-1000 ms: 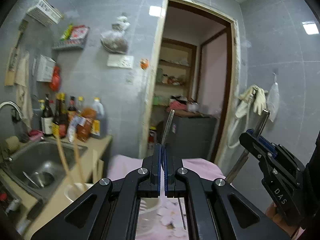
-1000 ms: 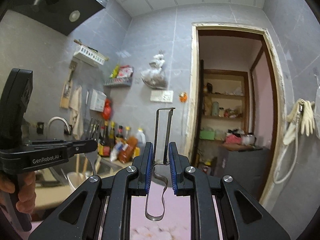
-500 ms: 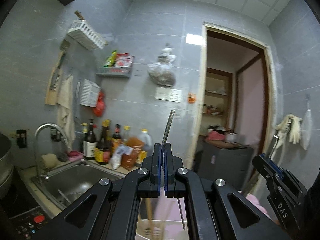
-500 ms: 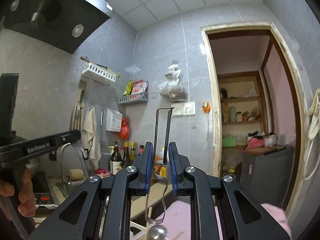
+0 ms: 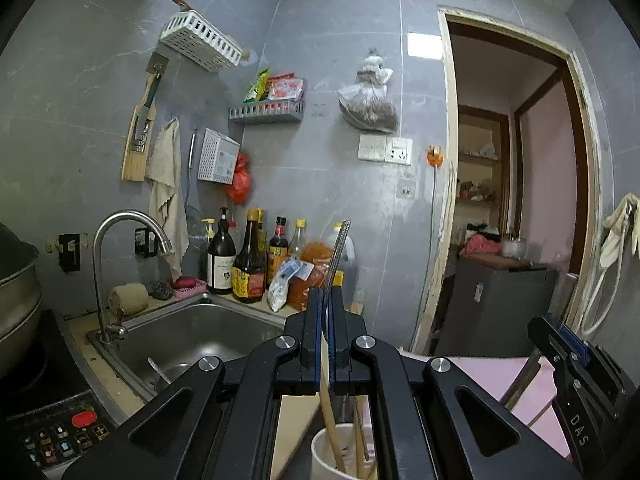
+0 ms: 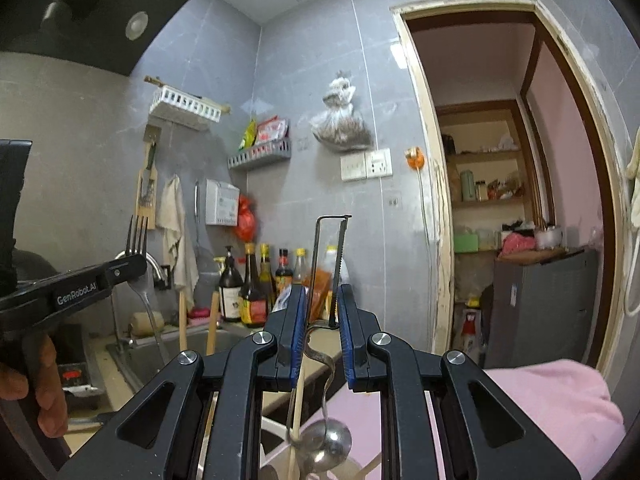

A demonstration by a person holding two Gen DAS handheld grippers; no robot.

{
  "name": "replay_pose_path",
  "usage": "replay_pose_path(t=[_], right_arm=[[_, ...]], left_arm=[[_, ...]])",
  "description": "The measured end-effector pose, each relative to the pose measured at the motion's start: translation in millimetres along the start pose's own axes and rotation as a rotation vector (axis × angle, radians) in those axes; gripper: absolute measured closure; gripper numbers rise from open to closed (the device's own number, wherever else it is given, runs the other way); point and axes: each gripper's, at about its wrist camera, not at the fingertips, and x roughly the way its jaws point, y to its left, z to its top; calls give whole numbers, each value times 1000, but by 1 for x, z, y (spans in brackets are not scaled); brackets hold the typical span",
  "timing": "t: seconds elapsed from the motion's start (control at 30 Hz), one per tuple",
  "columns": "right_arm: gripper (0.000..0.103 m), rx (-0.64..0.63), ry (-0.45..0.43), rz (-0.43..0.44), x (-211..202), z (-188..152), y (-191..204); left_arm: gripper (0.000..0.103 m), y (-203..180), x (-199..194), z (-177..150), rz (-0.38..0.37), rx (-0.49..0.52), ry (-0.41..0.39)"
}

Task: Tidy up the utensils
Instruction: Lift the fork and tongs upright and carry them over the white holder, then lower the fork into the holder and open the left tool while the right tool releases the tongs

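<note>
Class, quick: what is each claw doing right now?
Left claw: closed on a fork, tines up.
Right claw: closed on a metal peeler, blade frame up.

Bottles [image 5: 248, 264] behind sink [image 5: 192, 340], w/ faucet [image 5: 120, 248] left.

A steel sink [image 5: 188, 332] with a curved faucet [image 5: 116, 240] is set into the bench [image 5: 100, 364]. Sauce bottles [image 5: 250, 264] are lined up against the grey tiled wall behind it. A white basket [image 5: 200, 40] and a grey shelf [image 5: 266, 112] are mounted above. An open doorway [image 5: 516, 184] is seen at right, a pink cloth [image 6: 560, 408] below it.
</note>
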Motion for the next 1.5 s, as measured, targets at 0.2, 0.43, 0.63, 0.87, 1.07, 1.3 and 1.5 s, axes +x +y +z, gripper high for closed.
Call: replay_pose_path(t=[0.2, 0.43, 0.63, 0.87, 1.07, 1.3, 1.5], right_arm=[[89, 2, 43, 2, 0, -12, 0], [89, -1, 91, -3, 1, -23, -1], [89, 3, 123, -10, -1, -28, -3], [88, 7, 131, -5, -4, -27, -4], [82, 17, 103, -3, -17, -21, -6], [77, 19, 88, -36, -33, -11, -10], [74, 23, 75, -69, -47, -7, -21]], left_arm=[[102, 1, 11, -12, -28, -13, 57], [102, -5, 17, -28, -86, -20, 124], [101, -4, 19, -41, -148, -74, 175], [97, 6, 17, -43, -236, -188, 225], [88, 9, 7, -34, -292, -239, 219], [77, -2, -9, -22, -306, -204, 170], [69, -16, -20, -17, -322, -172, 145]])
